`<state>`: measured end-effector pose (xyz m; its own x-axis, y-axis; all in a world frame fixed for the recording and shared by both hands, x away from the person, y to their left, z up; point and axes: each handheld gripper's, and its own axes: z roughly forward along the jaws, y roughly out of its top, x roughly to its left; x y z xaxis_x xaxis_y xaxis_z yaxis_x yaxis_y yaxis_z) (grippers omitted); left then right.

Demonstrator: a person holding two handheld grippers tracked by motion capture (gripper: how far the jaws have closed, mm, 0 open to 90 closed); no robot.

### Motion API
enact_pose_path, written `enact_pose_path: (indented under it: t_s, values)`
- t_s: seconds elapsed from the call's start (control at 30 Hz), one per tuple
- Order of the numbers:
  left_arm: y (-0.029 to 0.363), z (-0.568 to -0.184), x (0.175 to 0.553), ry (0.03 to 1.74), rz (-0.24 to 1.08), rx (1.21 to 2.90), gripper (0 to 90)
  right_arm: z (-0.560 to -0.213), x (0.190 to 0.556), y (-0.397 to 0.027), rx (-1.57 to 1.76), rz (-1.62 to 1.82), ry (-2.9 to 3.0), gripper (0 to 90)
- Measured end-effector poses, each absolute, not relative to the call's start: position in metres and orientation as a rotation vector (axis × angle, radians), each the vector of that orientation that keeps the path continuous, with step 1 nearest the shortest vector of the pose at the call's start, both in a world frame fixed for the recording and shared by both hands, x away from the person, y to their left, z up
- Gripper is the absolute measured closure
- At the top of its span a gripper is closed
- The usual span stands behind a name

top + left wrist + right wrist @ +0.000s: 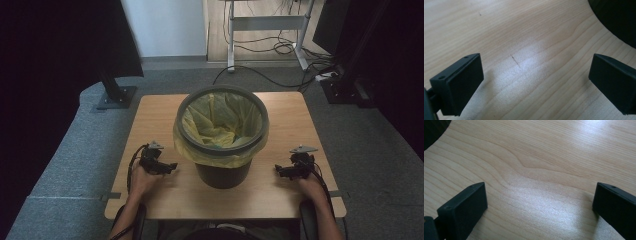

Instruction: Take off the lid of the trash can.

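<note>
Left hand-held gripper (167,167) released, jaws spread wide over bare wooden desk (150,115), grasping nothing. Right hand-held gripper (282,171) likewise released wide, empty, low over the desk. Between them, well apart from each, dark waste bin (222,175) with yellow liner bag (220,120), standing upright mid-desk. No legible writing anywhere.
</note>
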<state>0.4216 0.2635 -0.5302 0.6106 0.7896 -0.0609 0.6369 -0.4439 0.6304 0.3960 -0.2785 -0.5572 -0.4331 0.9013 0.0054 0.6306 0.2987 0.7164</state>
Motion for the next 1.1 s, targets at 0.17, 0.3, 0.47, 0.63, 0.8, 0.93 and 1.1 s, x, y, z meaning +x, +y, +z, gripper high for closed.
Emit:
enact_pose_path:
  t_s: [0.17,0.3,0.47,0.63,0.8,0.93,1.1]
  values:
    - [0.266,-0.519,0.425,1.120,0.306,2.204,0.6,-0.557,0.395,-0.279,1.369,0.921,2.177,0.0]
    - [0.266,-0.509,0.428,1.113,0.303,2.195,1.6,-0.557,0.395,-0.279,1.369,0.921,2.177,0.0]
    - [0.263,-0.497,0.432,1.098,0.307,2.207,1.6,-0.557,0.395,-0.279,1.369,0.921,2.177,0.0]
    - [0.263,-0.481,0.437,1.090,0.292,2.213,1.7,-0.557,0.395,-0.279,1.368,0.922,2.177,0.0]
    - [0.262,-0.466,0.442,1.077,0.275,2.218,1.5,-0.557,0.395,-0.279,1.368,0.923,2.177,0.0]
    - [0.261,-0.455,0.446,1.075,0.268,2.220,1.4,-0.557,0.395,-0.279,1.368,0.922,2.179,0.0]
    - [0.261,-0.442,0.451,1.078,0.269,2.222,1.0,-0.557,0.395,-0.279,1.367,0.922,2.179,0.0]
